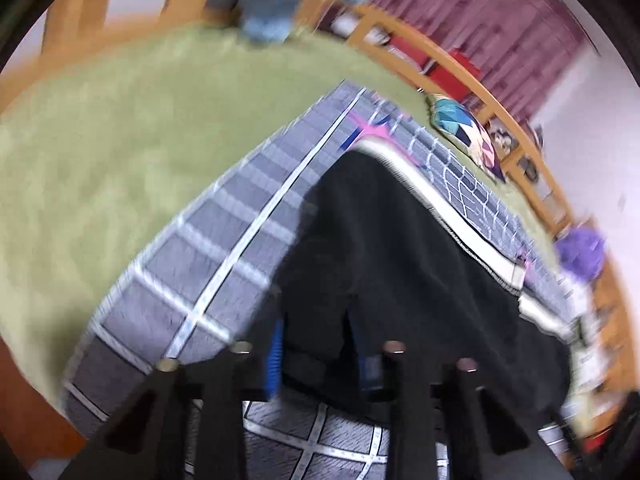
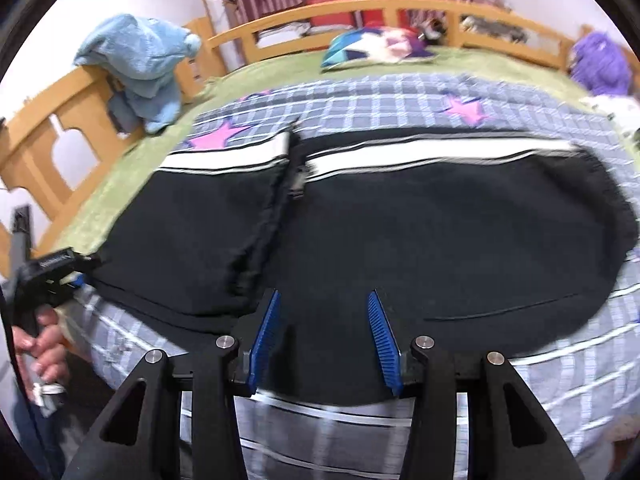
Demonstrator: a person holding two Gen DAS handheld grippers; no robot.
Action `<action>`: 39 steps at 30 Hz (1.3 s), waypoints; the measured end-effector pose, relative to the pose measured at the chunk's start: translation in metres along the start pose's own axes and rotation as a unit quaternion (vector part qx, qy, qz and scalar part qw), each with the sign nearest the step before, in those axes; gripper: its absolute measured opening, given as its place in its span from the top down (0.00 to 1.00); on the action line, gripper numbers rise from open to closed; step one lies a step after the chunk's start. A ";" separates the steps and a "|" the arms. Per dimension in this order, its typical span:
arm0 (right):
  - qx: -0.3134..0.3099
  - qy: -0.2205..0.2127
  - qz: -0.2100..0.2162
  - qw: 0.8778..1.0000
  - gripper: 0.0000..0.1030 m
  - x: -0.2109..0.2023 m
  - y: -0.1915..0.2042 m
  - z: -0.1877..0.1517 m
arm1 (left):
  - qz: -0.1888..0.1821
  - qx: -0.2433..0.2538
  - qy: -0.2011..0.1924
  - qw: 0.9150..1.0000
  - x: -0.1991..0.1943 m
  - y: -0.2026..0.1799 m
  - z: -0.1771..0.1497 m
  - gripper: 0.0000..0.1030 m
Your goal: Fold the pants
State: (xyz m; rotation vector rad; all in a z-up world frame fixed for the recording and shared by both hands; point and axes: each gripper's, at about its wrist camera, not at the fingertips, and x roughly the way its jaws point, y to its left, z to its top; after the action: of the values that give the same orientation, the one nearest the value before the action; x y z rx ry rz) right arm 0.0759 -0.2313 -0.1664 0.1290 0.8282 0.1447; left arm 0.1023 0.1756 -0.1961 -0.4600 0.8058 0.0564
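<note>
The black pants (image 2: 400, 232) fill the frame's centre, spread over the checked quilt (image 2: 400, 92), one end already doubled across (further folds remain, I judge). The right gripper (image 2: 324, 336) stands wide above the near edge; the left gripper (image 1: 316, 344) seems clamped on cloth.

Matt black cloth pants (image 2: 400, 216)

Black pants (image 2: 400, 220) with a white side stripe lie flat across the checked blanket, one leg end folded over.
</note>
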 end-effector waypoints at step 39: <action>0.164 0.031 0.154 0.974 0.41 0.059 -0.084 0.031 | -0.155 0.144 0.071 0.975 -0.048 -0.152 -0.067 0.38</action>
State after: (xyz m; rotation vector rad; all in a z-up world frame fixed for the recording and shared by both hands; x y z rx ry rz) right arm 0.1444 -0.3052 -0.2029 0.5682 0.8858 0.3050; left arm 0.0562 0.0166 -0.1453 -0.3124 0.8593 -0.3819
